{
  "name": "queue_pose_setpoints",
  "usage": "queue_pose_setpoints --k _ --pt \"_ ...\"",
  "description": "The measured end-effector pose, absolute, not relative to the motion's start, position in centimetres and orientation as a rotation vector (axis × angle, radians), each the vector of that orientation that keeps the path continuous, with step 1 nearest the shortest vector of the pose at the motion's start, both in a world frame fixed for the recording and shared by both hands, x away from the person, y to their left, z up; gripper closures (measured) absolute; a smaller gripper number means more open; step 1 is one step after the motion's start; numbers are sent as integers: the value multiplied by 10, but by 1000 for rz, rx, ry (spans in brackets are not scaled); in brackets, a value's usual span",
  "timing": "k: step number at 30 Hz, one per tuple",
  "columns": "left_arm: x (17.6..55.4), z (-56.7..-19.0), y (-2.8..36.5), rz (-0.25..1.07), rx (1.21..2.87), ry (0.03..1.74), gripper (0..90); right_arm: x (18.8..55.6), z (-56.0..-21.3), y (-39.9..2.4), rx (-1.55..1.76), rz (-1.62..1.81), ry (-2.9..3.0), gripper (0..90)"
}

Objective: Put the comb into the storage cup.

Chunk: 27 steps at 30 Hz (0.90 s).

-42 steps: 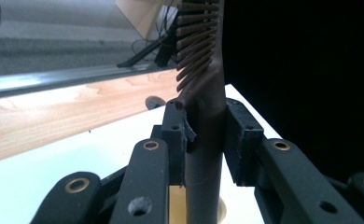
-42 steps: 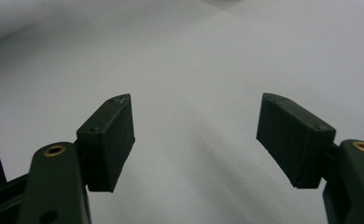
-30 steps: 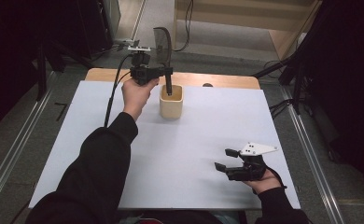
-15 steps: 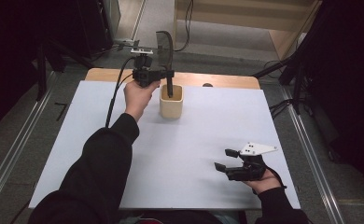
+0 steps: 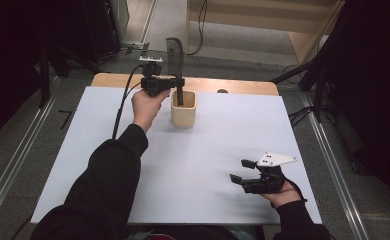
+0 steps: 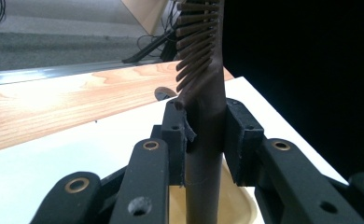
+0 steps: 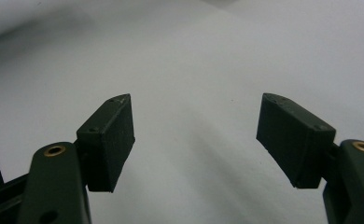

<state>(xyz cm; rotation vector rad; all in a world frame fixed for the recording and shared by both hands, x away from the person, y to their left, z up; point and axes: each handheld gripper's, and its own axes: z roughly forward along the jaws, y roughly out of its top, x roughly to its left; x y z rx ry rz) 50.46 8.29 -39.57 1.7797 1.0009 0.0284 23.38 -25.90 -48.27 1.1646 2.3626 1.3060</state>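
Left gripper (image 6: 203,140) clamps slotted spatula (image 6: 203,60) – upright in cup (image 5: 184,109)

A dark brown slotted spatula (image 5: 175,55) stands in a pale cream holder (image 5: 184,109) at the far middle of the bench (image 5: 208,150), which is white on top with a light wood-grain strip along its far edge. Both tools, left (image 5: 179,82) and right (image 5: 240,171), are black; the right one carries a pale grey plate. The sleeves (image 5: 103,190) are black.
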Motion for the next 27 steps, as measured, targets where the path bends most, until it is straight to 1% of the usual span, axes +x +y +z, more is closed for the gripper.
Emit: queue_pose_setpoints --k 10,27 --pt "503 -406 83 11 1772 1006 726 234 -483 -258 1161 1298 2368 258" --pt "501 -413 78 17 1809 1002 725 234 -482 -258 1158 1306 2363 258"
